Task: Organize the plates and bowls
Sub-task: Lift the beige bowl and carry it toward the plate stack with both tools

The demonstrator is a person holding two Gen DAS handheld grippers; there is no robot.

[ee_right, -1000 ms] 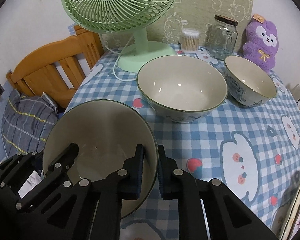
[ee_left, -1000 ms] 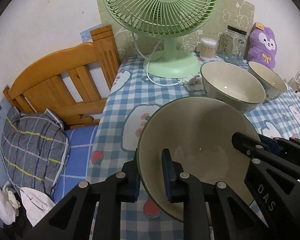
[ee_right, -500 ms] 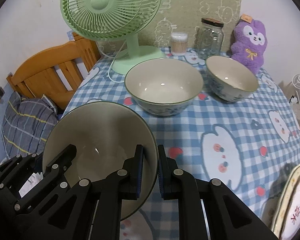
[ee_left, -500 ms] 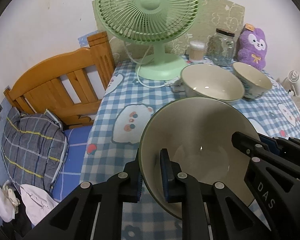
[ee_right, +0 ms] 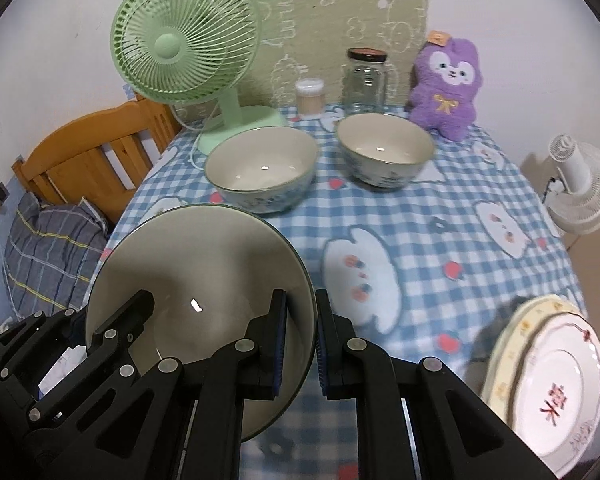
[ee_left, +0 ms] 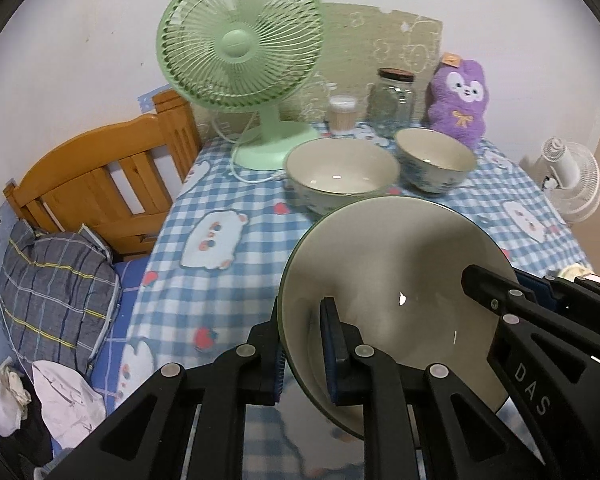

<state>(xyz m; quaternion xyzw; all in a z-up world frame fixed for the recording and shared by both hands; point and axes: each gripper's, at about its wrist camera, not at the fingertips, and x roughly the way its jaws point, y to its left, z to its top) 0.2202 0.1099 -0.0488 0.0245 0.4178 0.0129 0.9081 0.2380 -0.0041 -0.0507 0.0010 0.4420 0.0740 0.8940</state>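
Bowl (ee_left: 388,280) beside "DAS"-marked, perhaps, tongs (ee_left: 496,308)

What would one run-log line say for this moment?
left hand-held gripper: shut on big bowl | right hand-held gripper: shut on big bowl | other bowls: on table

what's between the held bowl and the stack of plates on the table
Only bare checked tablecloth lies between the held bowl and the plates, shown in the right wrist view.

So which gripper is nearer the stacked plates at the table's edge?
Right. The right gripper grips the big bowl on the rim side toward the stacked plates; the left gripper clamps the opposite rim, farther away.
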